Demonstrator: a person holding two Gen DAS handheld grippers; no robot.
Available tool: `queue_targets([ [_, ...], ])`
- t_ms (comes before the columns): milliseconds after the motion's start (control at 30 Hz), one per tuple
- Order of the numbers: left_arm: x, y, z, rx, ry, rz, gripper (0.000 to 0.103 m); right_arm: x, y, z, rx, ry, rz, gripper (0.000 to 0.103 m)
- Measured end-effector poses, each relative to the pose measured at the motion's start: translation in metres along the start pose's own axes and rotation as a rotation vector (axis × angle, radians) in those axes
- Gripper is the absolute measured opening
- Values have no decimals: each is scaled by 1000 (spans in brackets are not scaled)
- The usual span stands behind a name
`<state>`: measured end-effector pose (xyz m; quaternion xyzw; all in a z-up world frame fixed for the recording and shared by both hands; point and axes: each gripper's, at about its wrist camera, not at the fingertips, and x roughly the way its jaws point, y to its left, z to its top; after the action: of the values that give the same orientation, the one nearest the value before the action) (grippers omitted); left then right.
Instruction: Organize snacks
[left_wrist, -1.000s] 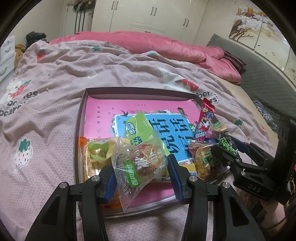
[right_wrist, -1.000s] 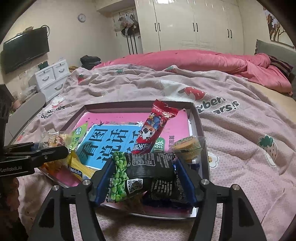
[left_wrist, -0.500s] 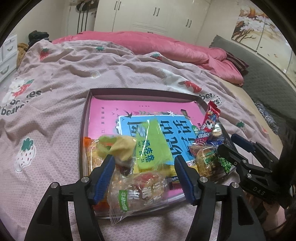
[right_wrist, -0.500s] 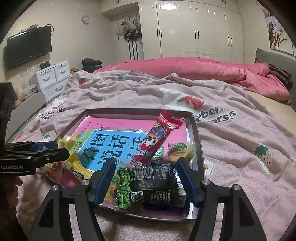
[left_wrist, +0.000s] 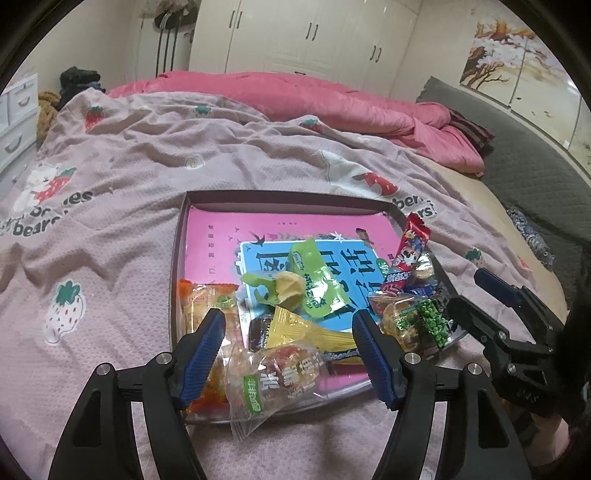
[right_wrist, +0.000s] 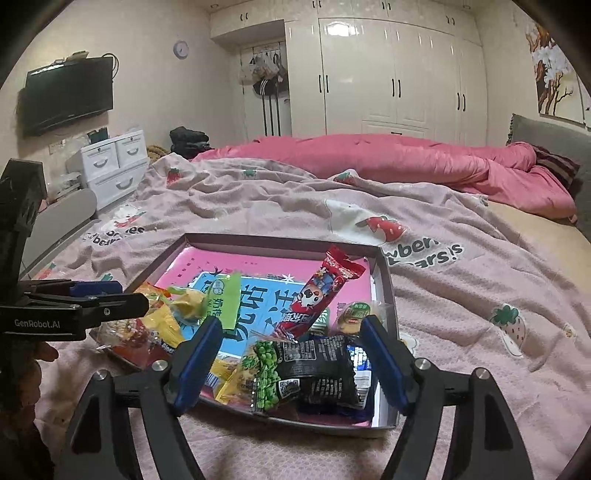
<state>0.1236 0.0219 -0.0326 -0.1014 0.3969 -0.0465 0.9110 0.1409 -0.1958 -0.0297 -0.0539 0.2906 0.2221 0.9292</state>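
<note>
**Grippers spread, nothing held — snacks all in tray**

Left gripper (left_wrist: 288, 350) is spread wide, jaws empty, hovering low over the tray's near edge. A clear pack (left_wrist: 275, 384) lies between its fingers, half over the tray (left_wrist: 177, 258) rim onto the bed (left_wrist: 110, 166); no pad contact that I can see. It needs a nudge inward, probably.

Right gripper (right_wrist: 291, 360) is also spread, empty, over the near right corner. A black pea pack (right_wrist: 314, 373) sits flat in the tray between its fingers, untouched.

Why the layout: the tray acts as the collection bin, so everything piles at the near edge where both grippers reach in. The red stick pack (right_wrist: 321, 295) leans on the heap, tilted up toward the far right wall. The green pack (left_wrist: 314, 280) and orange pack (left_wrist: 207, 306) lie left-centre on the pink-and-blue liner.

Pose: both are held low, level, pointing forward across the bed, side by side (the right one shows at the left view's right edge), well clear of each other.

Far half of the tray holds nothing, so there's room to spread the heap.
</note>
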Motion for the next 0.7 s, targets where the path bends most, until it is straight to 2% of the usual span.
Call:
queue_targets([
  [200, -16, -4, -5, -1, -6, 16, 76, -18, 9, -2, 3, 3, -2, 82],
  [333, -26, -5, -15, -18, 15, 23, 77, -32, 15, -5, 25, 12, 4, 90],
  [533, -39, -12, -35, -15, 55, 44, 78, -44, 19, -12, 63, 52, -7, 91],
  [700, -53, -21, -42, 12, 54, 50, 79, -51, 14, -22, 128, 97, 7, 92],
])
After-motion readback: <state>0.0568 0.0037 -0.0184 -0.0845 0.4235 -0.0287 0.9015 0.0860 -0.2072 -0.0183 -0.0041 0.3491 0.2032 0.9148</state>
